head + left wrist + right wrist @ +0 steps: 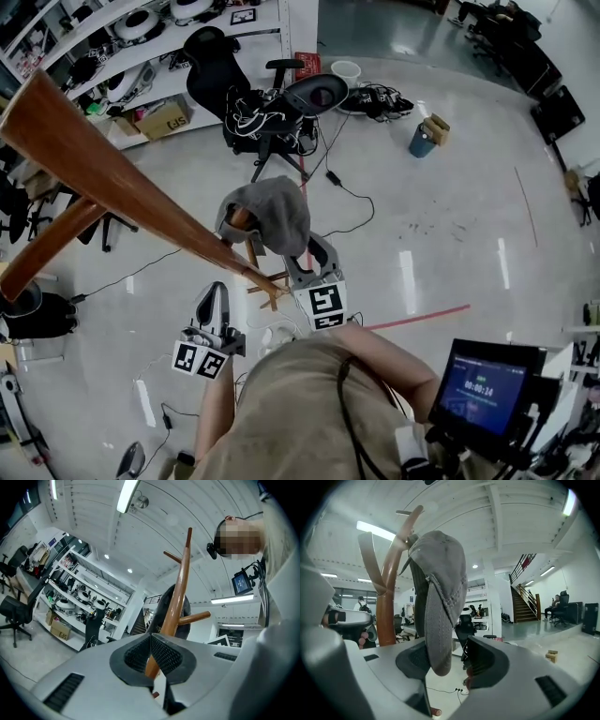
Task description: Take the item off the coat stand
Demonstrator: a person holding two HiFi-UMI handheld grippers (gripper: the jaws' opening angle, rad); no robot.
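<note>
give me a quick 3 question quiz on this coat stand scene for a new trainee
1. True or false: the right gripper is shut on the gray cap.
2. What does the cap hang from? A) a wall hook B) the wooden coat stand C) a door handle
3. Fill in: the left gripper has its jaws ____ (together or apart).

Key: 1 false, its jaws are apart and the cap's brim hangs between them. 2 B. 3 together.

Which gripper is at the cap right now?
The right gripper: its jaws stand apart around the hanging brim of the grey cap. The left gripper is shut, clear of it.
</note>
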